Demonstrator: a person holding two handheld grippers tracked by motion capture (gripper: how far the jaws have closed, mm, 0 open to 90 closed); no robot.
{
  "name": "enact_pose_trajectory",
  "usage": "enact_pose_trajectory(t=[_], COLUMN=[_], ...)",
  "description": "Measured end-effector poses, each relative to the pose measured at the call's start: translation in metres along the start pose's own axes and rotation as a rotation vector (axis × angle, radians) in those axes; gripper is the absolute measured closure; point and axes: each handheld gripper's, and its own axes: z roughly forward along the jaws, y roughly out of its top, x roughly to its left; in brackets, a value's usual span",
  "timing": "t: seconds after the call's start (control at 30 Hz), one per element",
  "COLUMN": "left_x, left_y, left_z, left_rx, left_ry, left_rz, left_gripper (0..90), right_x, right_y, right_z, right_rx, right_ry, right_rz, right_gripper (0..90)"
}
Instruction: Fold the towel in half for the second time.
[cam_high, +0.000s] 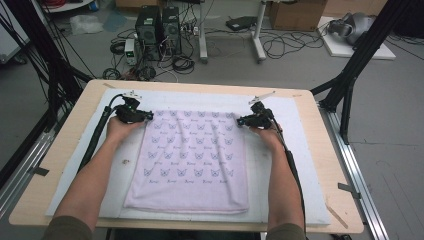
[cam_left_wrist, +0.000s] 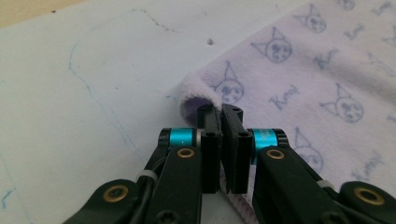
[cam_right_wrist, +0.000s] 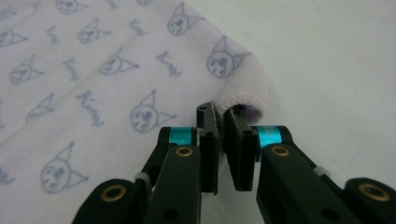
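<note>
High view: a pale lilac terry towel printed with small blue-grey cat faces and script words lies flat on a white padded mat that covers most of the light wooden tabletop. The towel is roughly rectangular, its near edge close to the mat's front edge, its two far corners at the tools. The left tool sits at the far left corner and the right tool at the far right corner, each held in a bare hand with the forearm coming up from the bottom; black cables trail back along both arms. Beyond the tabletop, computer towers, loose cables and cardboard boxes stand on a grey floor.

Left gripper view brings out what the overhead camera cannot: the left tool has its jaws drawn narrow, pinching the towel's corner, whose hemmed edge curls up into a small loop just above the tips. Faint blue pen lines mark the mat beside it.

Right gripper view shows the same at the other corner: the right tool is clamped tight on the towel's rolled hem, the fabric bulging up behind the tips, with bare mat to one side. The print reads more clearly here, pointed-eared faces with a cursive word between them.
</note>
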Motion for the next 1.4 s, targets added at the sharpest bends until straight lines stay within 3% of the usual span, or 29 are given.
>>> enact_pose_trajectory(t=[0.17, 0.33, 0.47, 0.57, 0.83, 0.97, 1.03, 1.1, 1.2, 1.27, 1.4], left_x=[-0.001, -0.018, -0.033, -0.046, -0.079, -0.089, -0.091, -0.092, -0.093, -0.094, -0.096], left_y=[0.007, 0.012, 0.002, -0.016, -0.069, -0.091, -0.099, -0.102, -0.098, -0.092, -0.083], left_z=[-0.017, -0.048, -0.076, -0.096, -0.126, -0.131, -0.131, -0.132, -0.133, -0.132, -0.123], left_rx=[-0.061, -0.129, -0.191, -0.231, -0.236, -0.199, -0.165, -0.13, -0.12, -0.122, -0.101], left_ry=[-0.022, -0.054, -0.072, -0.082, -0.118, -0.134, -0.144, -0.15, -0.157, -0.176, -0.188], left_rz=[0.008, 0.083, 0.112, 0.127, 0.178, 0.178, 0.176, 0.186, 0.188, 0.195, 0.196], left_gripper=[86.3, 86.3, 86.3, 86.2, 85.9, 86.1, 82.5, 74.1, 59.3, 54.6, 45.1], right_x=[0.007, 0.022, 0.048, 0.067, 0.108, 0.121, 0.124, 0.124, 0.12, 0.121, 0.121], right_y=[0.009, 0.017, 0.019, 0.01, -0.035, -0.059, -0.068, -0.072, -0.073, -0.068, -0.06], right_z=[-0.023, -0.051, -0.077, -0.09, -0.103, -0.097, -0.096, -0.097, -0.103, -0.104, -0.095], right_rx=[-0.065, -0.109, -0.147, -0.163, -0.139, -0.064, -0.066, -0.047, -0.085, -0.106, -0.09], right_ry=[0.019, 0.038, 0.067, 0.086, 0.136, 0.167, 0.17, 0.151, 0.145, 0.137, 0.129], right_rz=[-0.035, -0.076, -0.123, -0.151, -0.17, -0.149, -0.149, -0.136, -0.114, -0.115, -0.139], right_gripper=[84.9, 84.9, 84.9, 84.8, 84.5, 82.4, 78.0, 68.1, 60.5, 53.4, 46.7])
